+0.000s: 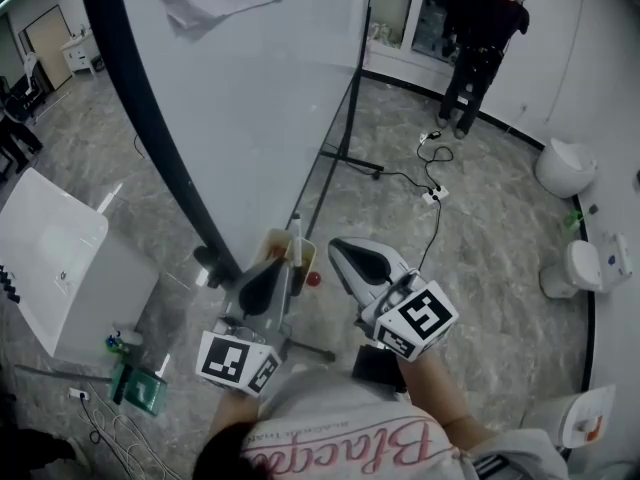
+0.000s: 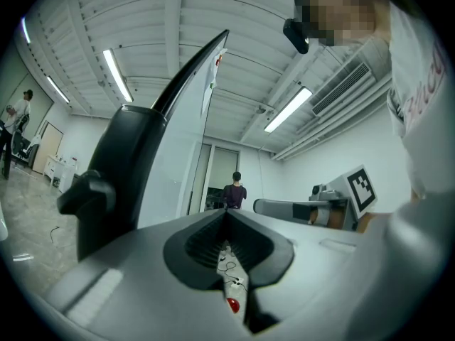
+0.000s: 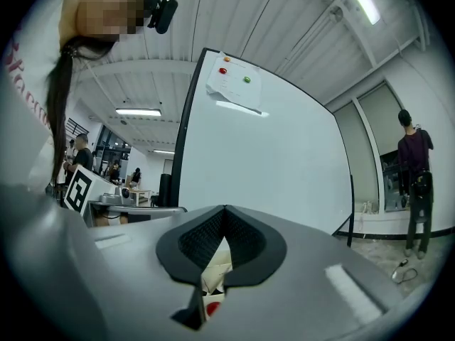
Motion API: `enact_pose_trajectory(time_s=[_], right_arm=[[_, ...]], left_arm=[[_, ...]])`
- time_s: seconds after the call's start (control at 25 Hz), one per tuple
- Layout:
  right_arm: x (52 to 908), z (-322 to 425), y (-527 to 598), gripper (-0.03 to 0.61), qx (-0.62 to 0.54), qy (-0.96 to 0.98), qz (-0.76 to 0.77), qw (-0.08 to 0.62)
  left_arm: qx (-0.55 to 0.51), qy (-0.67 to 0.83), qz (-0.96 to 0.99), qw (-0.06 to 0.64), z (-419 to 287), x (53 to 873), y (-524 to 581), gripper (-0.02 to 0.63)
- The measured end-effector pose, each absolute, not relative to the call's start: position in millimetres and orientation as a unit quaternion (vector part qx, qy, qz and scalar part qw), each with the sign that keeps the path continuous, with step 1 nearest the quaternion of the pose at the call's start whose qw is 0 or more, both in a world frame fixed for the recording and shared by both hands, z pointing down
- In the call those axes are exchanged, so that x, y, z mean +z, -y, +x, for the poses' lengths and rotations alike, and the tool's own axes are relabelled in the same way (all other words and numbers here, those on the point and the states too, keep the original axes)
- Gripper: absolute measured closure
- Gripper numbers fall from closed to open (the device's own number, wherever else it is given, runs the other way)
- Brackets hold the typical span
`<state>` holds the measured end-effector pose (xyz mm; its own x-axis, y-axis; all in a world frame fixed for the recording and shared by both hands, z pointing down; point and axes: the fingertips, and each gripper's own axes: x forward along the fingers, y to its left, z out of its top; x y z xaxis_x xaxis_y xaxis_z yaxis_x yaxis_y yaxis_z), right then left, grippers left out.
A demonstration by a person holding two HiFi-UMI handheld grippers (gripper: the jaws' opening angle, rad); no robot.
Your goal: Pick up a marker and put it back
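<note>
Pink script lettering runs across the person's white shirt in the head view; it seems to begin "Blac", and the rest is unclear. A smaller printed line above it is too fine to read. The cubes on the left gripper and right gripper carry black-and-white square code markers, without letters. The print on the paper sheet on the whiteboard is illegible.
</note>
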<state>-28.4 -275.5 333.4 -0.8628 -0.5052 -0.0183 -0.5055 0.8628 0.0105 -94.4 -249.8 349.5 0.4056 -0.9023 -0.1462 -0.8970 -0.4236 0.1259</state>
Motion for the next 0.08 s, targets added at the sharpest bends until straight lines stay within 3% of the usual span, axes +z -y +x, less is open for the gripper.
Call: enact_pose_trajectory(time_s=[0.08], right_arm=[[334.5,-27.0,274.3,0.578,0.006,-0.965,-0.262,0.007]], left_arm=[[-0.097,0.542,0.835,0.014,-96.3,349.7,248.8,0.615]])
